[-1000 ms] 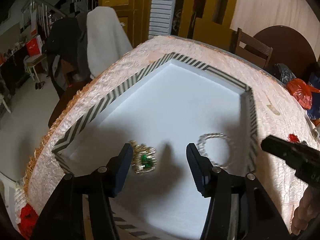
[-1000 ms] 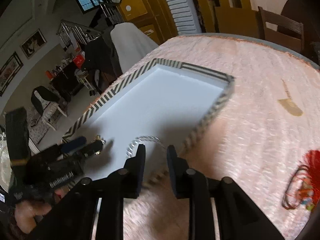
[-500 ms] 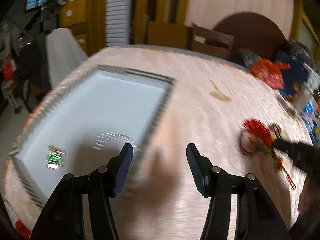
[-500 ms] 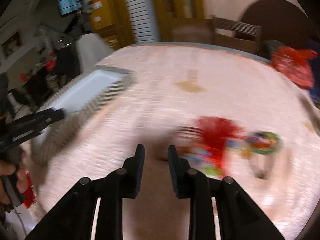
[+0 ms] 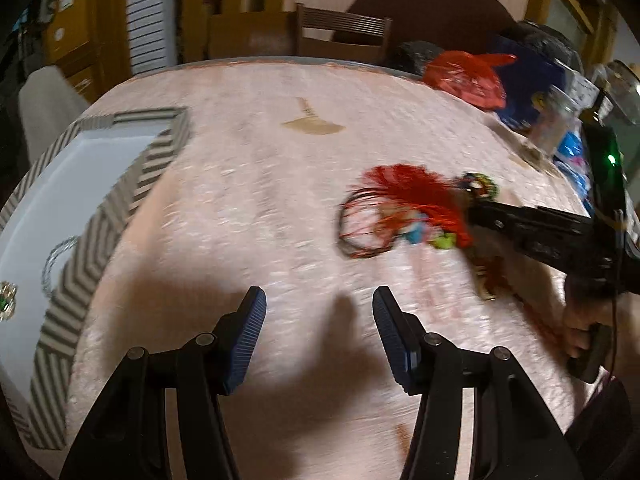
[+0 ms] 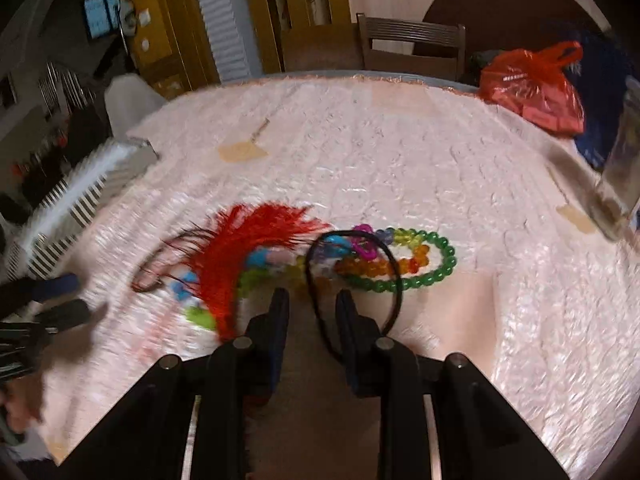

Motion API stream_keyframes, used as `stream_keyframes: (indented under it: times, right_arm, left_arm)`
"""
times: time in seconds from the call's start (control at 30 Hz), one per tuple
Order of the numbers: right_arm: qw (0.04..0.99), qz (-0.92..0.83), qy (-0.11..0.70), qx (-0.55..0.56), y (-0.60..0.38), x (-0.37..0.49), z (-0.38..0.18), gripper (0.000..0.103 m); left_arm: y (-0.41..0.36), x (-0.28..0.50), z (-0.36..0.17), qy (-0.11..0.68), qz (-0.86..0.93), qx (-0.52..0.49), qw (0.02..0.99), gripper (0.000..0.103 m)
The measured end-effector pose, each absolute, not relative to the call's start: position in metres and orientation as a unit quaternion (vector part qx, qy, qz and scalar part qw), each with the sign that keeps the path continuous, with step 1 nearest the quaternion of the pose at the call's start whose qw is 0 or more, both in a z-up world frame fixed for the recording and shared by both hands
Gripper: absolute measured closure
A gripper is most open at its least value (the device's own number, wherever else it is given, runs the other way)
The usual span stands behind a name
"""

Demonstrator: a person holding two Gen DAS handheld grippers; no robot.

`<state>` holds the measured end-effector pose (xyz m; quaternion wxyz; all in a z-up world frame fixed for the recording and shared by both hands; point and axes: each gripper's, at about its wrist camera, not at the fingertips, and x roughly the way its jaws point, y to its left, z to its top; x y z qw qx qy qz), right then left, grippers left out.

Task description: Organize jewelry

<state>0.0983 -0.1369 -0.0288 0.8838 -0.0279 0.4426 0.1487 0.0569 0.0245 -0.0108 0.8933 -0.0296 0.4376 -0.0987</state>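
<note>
A pile of jewelry lies on the pink tablecloth: a red feather tassel point(image 6: 248, 248), a green and orange bead bracelet point(image 6: 416, 264) and a black cord loop point(image 6: 356, 280). My right gripper point(image 6: 312, 308) hovers low over the pile, jaws a little apart and empty, the cord lying between them. In the left wrist view it point(image 5: 468, 208) reaches into the pile point(image 5: 400, 208). My left gripper point(image 5: 318, 308) is open and empty over bare cloth. The white tray point(image 5: 100, 216) with a striped rim holds a clear bead bracelet point(image 5: 56, 260) and a green-stone piece point(image 5: 6, 300).
A red plastic bag point(image 6: 532, 84), blue packets point(image 5: 572, 152) and a clear container point(image 6: 620, 168) sit at the table's far right. Wooden chairs point(image 6: 408, 44) stand behind the round table. Tape patches point(image 6: 240, 152) mark the cloth.
Both grippers swung right, away from the tray and over to the jewelry pile. The right gripper now sits low at the pile with its jaws slightly wider.
</note>
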Motion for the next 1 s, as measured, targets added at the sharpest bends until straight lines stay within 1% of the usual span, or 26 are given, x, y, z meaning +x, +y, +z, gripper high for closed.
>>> stream_keyframes:
  times: [0.07, 0.1, 0.13, 0.37, 0.63, 0.7, 0.73, 0.77, 0.83, 1.0]
  right_arm:
    - [0.888, 0.142, 0.438, -0.020, -0.140, 0.099, -0.028, 0.090]
    - [0.887, 0.135, 0.440, -0.016, -0.144, 0.100, -0.029, 0.098]
    - [0.887, 0.131, 0.442, -0.007, -0.148, 0.100, -0.030, 0.100]
    - [0.889, 0.115, 0.442, 0.046, -0.172, 0.091, -0.032, 0.100]
    - [0.882, 0.121, 0.438, 0.120, -0.196, 0.091, -0.038, 0.102]
    - [0.882, 0.119, 0.438, 0.122, -0.196, 0.090, -0.038, 0.102]
    - [0.883, 0.118, 0.439, 0.119, -0.195, 0.090, -0.038, 0.102]
    - [0.883, 0.117, 0.439, 0.118, -0.194, 0.090, -0.038, 0.102]
    - [0.883, 0.117, 0.439, 0.118, -0.194, 0.091, -0.038, 0.102]
    - [0.885, 0.112, 0.439, 0.111, -0.191, 0.090, -0.038, 0.102]
  left_arm:
    - [0.009, 0.062, -0.008, 0.442, -0.117, -0.032, 0.889, 0.036]
    - [0.002, 0.064, -0.007, 0.444, -0.126, -0.035, 0.887, 0.036]
    - [-0.007, 0.067, -0.006, 0.446, -0.139, -0.040, 0.883, 0.036]
    - [-0.069, 0.073, -0.014, 0.467, -0.179, -0.035, 0.865, 0.036]
    - [-0.094, 0.080, -0.023, 0.471, -0.170, -0.023, 0.865, 0.036]
    - [-0.092, 0.077, -0.024, 0.464, -0.166, -0.009, 0.870, 0.047]
    - [-0.088, 0.075, -0.024, 0.460, -0.165, -0.002, 0.872, 0.058]
    - [-0.085, 0.075, -0.024, 0.459, -0.169, -0.003, 0.872, 0.064]
    - [-0.075, 0.074, -0.025, 0.462, -0.182, -0.015, 0.868, 0.067]
    - [-0.050, 0.056, -0.024, 0.455, -0.210, -0.037, 0.864, 0.068]
